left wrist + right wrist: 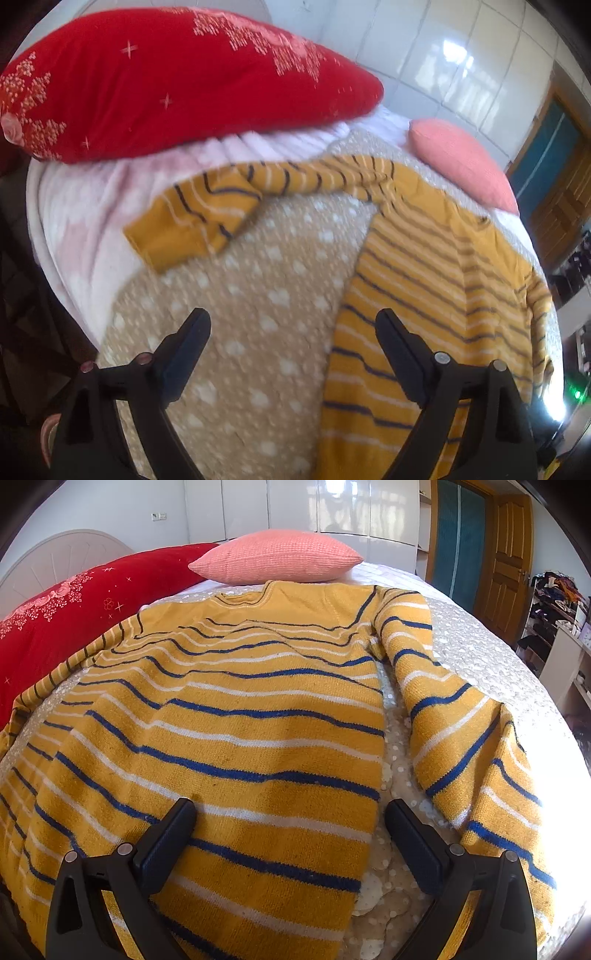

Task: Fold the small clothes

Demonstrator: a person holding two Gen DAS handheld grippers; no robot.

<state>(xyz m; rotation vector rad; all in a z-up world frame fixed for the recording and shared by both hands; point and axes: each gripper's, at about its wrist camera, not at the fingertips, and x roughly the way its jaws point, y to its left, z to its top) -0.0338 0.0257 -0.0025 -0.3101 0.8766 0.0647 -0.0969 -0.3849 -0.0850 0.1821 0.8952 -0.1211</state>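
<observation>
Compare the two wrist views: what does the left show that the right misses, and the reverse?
Left only: the sweater's far sleeve cuff lying out on the pink blanket.
Right only: the neckline, the near sleeve, the headboard and a cluttered shelf.
Both: the striped yellow sweater, red pillow, pink cushion, and an open hand-held gripper, left and right.

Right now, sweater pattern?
Mustard-yellow sweater with thin blue and white horizontal stripes; clearest in the right wrist view.
</observation>
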